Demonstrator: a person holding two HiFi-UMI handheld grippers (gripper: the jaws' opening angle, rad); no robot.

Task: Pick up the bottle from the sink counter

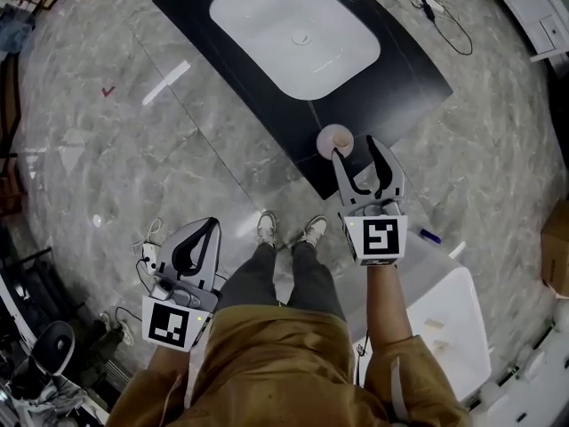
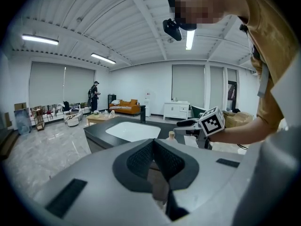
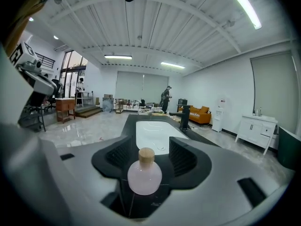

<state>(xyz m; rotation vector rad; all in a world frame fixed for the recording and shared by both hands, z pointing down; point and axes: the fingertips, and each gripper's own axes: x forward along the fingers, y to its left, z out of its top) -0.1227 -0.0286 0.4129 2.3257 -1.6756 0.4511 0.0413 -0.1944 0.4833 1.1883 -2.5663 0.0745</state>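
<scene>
A small round pink bottle (image 1: 335, 140) with a cork stopper stands on the near corner of the black sink counter (image 1: 400, 74). My right gripper (image 1: 356, 152) reaches over that corner with its jaws wide apart, and its left fingertip lies beside the bottle. In the right gripper view the bottle (image 3: 145, 175) stands upright in the gap of the right gripper (image 3: 149, 164), with space on both sides and no pad touching it. My left gripper (image 1: 206, 229) hangs low at my left side, away from the counter. Its jaws (image 2: 157, 161) are shut with nothing between them.
A white basin (image 1: 298, 34) is set into the counter, with a black faucet (image 3: 183, 114) at its far end. A cable (image 1: 444, 20) lies on the marble floor beyond. A white table (image 1: 458, 327) stands at my right. Sofas, cabinets and people are far off.
</scene>
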